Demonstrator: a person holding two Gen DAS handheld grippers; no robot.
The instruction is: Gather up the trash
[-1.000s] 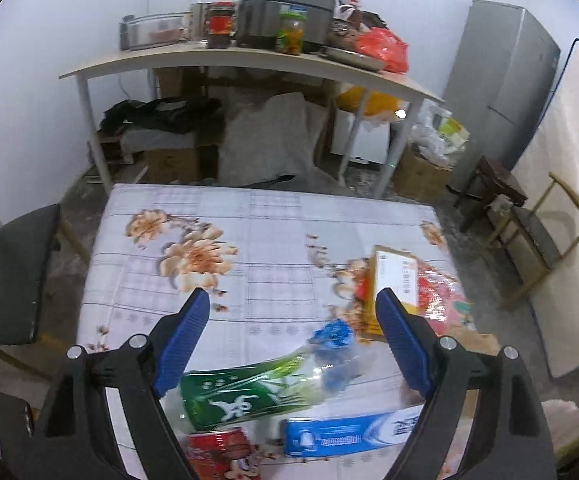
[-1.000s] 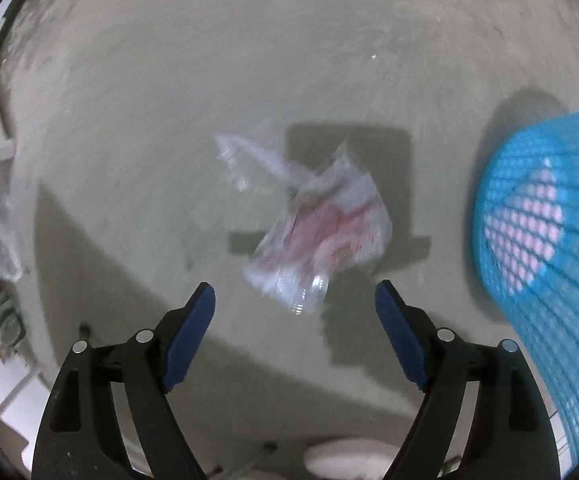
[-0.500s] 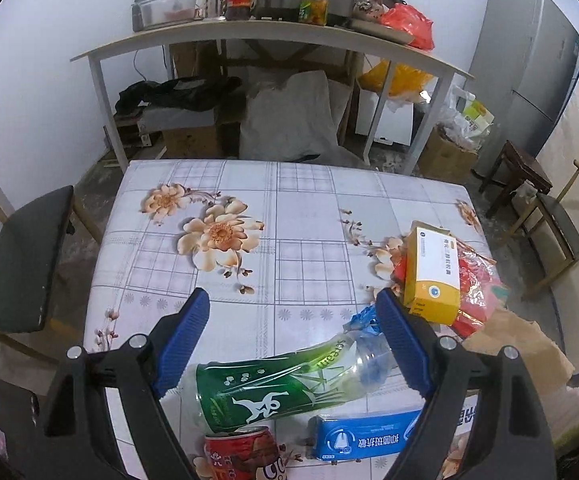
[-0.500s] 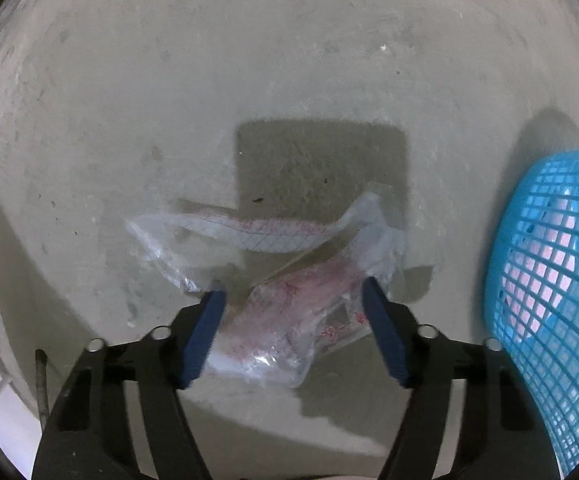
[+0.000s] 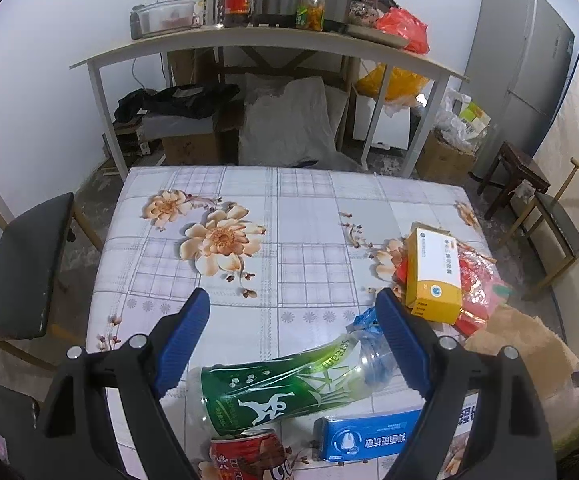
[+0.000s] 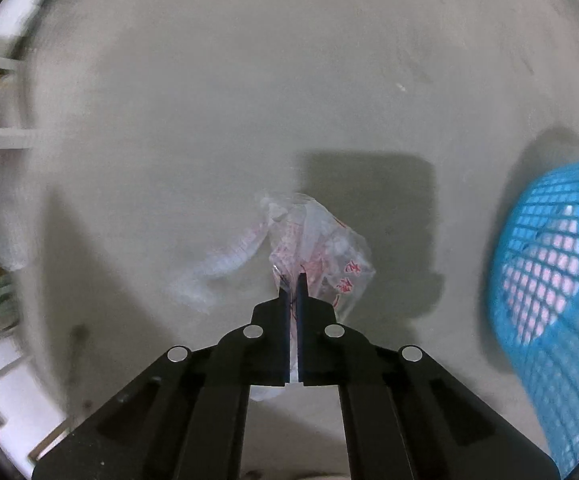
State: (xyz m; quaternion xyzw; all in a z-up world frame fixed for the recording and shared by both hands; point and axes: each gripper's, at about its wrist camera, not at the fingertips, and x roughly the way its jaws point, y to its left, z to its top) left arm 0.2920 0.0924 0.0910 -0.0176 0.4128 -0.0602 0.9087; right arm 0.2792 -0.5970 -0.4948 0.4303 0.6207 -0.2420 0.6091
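In the right wrist view my right gripper is shut on a crumpled clear plastic bag with red print, pinched between the pads over the grey concrete floor. A blue mesh basket stands to its right. In the left wrist view my left gripper is open above a floral table. A green-labelled plastic bottle lies on its side between and below the fingers, untouched. Near it lie a red can, a blue box and a yellow-and-white box.
A red wrapper and brown paper lie at the table's right edge. A dark chair stands left, wooden chairs right. Behind are a cluttered shelf table and a grey fridge.
My right gripper came down over the plastic bag on the floor and closed on it. The left gripper stayed open and sank slightly toward the bottle.
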